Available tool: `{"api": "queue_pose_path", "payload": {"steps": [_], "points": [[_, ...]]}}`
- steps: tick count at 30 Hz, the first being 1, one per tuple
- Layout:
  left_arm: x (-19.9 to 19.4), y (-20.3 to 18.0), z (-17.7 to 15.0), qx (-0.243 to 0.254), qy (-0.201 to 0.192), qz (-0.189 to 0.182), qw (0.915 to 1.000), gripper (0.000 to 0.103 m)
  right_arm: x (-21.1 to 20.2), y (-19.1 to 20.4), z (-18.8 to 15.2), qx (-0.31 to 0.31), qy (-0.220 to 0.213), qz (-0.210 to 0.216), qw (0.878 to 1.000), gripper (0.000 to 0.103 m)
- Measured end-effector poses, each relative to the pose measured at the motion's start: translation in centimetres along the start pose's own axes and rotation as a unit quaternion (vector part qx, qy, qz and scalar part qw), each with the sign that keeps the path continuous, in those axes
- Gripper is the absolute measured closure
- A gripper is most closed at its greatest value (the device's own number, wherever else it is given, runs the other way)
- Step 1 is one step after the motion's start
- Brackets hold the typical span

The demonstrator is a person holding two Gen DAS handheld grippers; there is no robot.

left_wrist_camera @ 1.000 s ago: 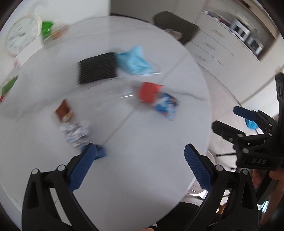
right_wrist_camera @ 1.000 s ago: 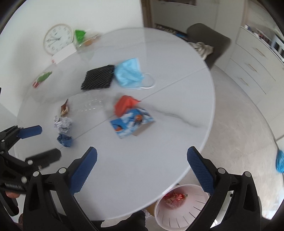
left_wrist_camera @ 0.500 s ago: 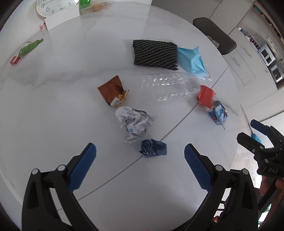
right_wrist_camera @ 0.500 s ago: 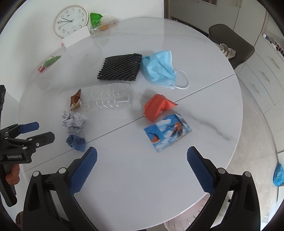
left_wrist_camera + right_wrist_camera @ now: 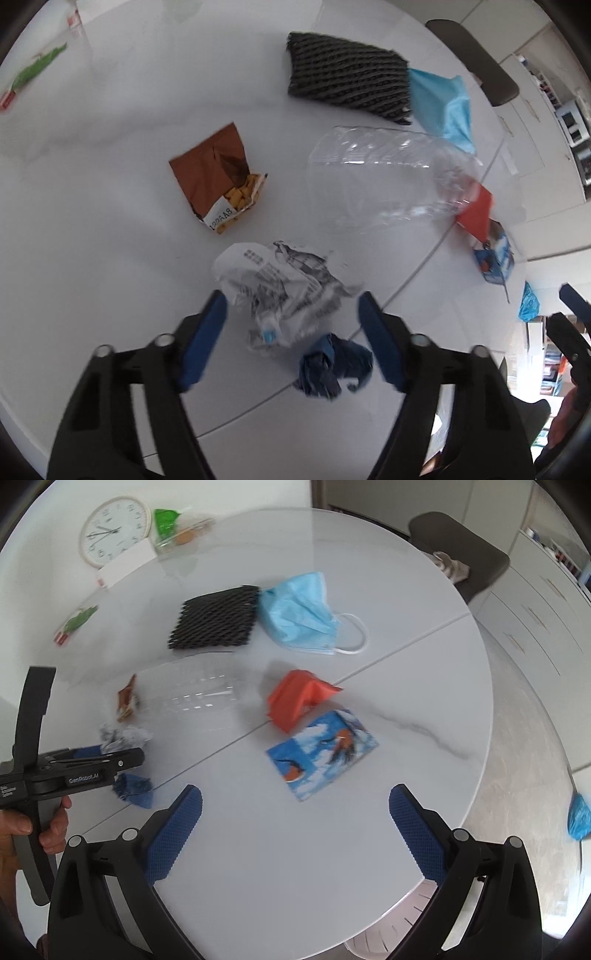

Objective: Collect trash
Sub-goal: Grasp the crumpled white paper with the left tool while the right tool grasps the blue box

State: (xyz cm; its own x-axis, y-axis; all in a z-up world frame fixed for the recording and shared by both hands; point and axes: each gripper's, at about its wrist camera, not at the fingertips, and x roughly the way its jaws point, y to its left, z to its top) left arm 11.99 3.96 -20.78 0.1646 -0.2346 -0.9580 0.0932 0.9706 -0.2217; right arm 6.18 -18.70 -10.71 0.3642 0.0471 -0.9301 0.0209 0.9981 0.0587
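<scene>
Over the bench (image 5: 295, 849), left claw (image 5: 291, 325) closing, jaws astride crumpled paper (image 5: 280, 284), not yet pinching; right claw (image 5: 295, 812) wide, empty.

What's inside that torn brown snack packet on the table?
The brown snack packet lies torn open on the white table, showing small yellow-orange snack pieces at its mouth. The wrapper covers anything deeper.
</scene>
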Motion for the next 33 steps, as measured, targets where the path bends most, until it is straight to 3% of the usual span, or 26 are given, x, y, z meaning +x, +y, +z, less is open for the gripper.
{"api": "queue_pose_path", "payload": {"steps": [1,4,11,17,22,24,27,33], "points": [[0.4,0.1,0.2,-0.005,0.004,-0.001,1.0,0.049,0.1,-0.4,0.0,0.006,0.001,-0.003,1.0,0.003],[0.4,0.0,0.5,-0.004,-0.004,-0.001,1.0,0.056,0.7,-1.9,0.2,0.029,0.004,-0.007,1.0,0.003],[-1.1,-0.6,0.2,0.019,-0.026,0.005,0.9995,0.059,3.5,-4.4,1.3,0.104,0.029,-0.004,0.994,0.003],[-4.1,-0.6,-0.5,0.033,-0.056,0.013,0.9978,0.059,6.5,-5.7,2.7,0.215,0.041,0.0,0.976,0.003],[-6.1,-0.2,-1.4,0.026,-0.068,0.012,0.9973,0.059,8.4,-5.0,3.6,0.236,0.052,-0.018,0.97,0.015],[-6.6,0.0,-2.0,0.025,-0.069,0.012,0.9972,0.059,8.8,-4.5,3.7,0.229,0.055,-0.026,0.971,0.02],[-7.2,0.0,-2.4,0.029,-0.073,0.015,0.9968,0.059,9.0,-3.9,3.7,0.215,0.057,-0.036,0.974,0.038],[-8.1,-0.3,-3.2,0.041,-0.073,0.015,0.9964,0.059,8.1,-3.1,2.8,0.19,0.05,-0.028,0.98,0.053]]}}
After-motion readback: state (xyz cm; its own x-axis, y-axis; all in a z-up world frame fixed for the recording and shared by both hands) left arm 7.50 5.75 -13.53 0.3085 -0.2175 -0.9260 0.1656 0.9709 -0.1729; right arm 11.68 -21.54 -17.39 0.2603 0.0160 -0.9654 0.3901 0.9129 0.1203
